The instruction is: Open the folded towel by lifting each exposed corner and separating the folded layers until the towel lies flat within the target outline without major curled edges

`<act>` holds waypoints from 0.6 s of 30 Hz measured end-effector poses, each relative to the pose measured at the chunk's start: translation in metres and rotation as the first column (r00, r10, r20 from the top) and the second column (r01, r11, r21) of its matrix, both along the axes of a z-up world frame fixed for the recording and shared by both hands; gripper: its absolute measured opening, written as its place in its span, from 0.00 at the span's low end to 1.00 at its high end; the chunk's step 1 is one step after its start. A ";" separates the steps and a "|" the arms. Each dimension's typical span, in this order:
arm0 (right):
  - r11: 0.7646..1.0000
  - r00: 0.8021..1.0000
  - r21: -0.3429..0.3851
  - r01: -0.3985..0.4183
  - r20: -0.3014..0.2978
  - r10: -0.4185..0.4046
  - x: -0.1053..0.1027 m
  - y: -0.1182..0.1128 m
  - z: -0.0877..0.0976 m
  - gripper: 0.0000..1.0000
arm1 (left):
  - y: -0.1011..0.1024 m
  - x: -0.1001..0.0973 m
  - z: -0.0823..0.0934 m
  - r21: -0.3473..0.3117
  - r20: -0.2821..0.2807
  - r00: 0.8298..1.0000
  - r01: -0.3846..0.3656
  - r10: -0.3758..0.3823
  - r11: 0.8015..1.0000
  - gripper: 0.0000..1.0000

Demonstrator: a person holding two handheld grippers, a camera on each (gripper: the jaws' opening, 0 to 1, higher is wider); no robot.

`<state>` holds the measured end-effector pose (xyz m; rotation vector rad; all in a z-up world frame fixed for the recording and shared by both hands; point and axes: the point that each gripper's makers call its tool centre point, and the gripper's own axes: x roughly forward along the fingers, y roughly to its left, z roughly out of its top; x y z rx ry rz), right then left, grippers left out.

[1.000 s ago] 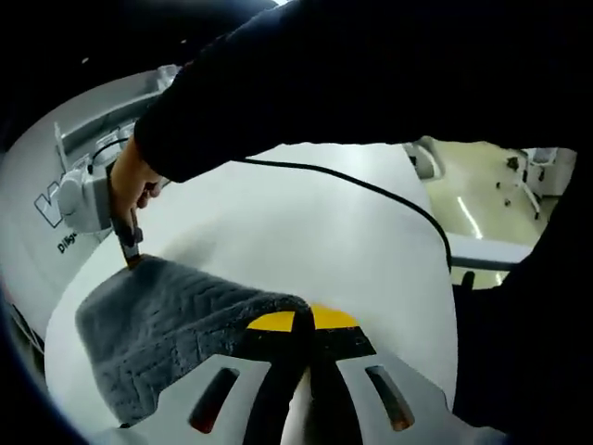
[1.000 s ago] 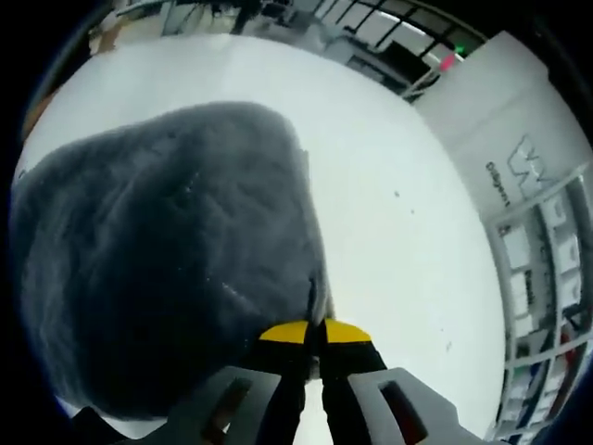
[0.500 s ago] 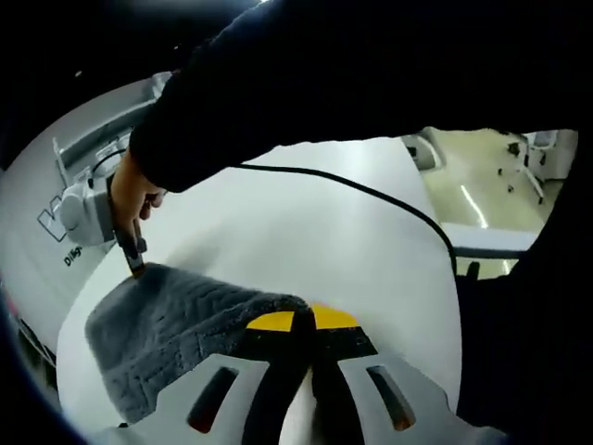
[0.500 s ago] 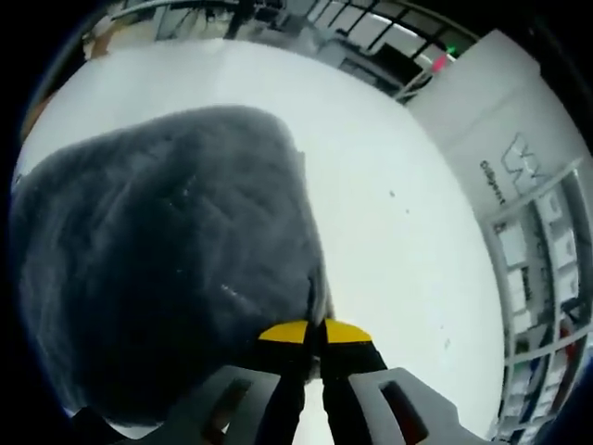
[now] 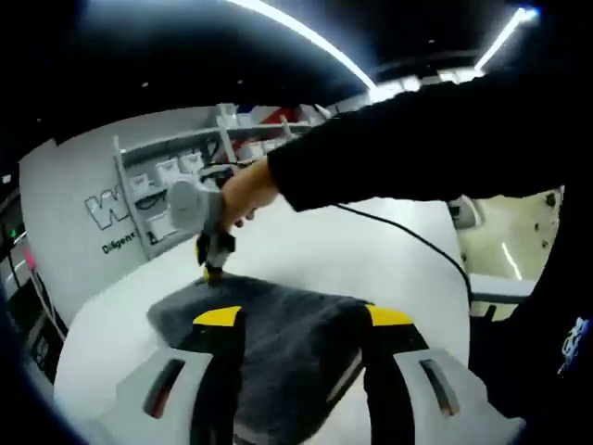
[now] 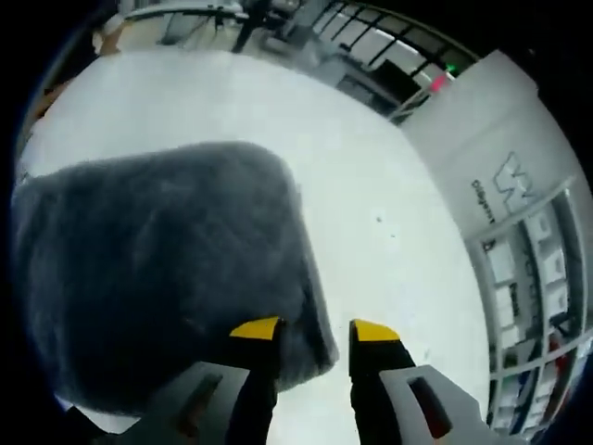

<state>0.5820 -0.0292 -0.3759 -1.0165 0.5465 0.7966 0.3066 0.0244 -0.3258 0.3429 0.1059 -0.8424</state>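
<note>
A dark grey towel [image 5: 269,311] lies spread on the white table [image 5: 306,250]. My left gripper [image 5: 304,317] is open, its two yellow-tipped jaws standing wide apart over the towel's near edge with nothing pinched. At the towel's far corner a hand holds my right gripper [image 5: 212,262], tip down on the cloth. In the right gripper view the towel [image 6: 157,269] covers the left half of the table [image 6: 371,185]. My right gripper [image 6: 315,330] is open there, with the towel's near corner lying loose between its jaws.
A black cable [image 5: 417,241] runs across the table beneath the person's dark sleeve [image 5: 417,139]. A white wall with lettering and shelves [image 5: 139,199] stands past the table's far edge, and is seen again as shelves [image 6: 519,204] on the right. Bare tabletop lies right of the towel.
Both grippers were shut on towel corners and now stand open, having let the cloth go. The towel has settled flatter. The left gripper view has tilted upward.
</note>
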 end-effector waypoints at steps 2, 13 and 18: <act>1.000 1.000 0.002 -0.012 0.013 0.012 -0.007 0.001 0.007 0.31 | 0.021 0.005 0.005 -0.022 -0.003 1.000 -0.031 0.031 0.999 0.62; 0.984 0.971 0.181 0.005 0.233 -0.048 -0.017 0.008 0.081 0.98 | 0.104 0.041 0.027 -0.358 -0.117 0.949 -0.314 0.292 0.879 0.96; 0.966 0.940 0.258 0.009 0.326 -0.096 -0.024 0.000 0.112 1.00 | 0.109 0.041 0.023 -0.484 -0.250 0.935 -0.345 0.250 0.804 0.98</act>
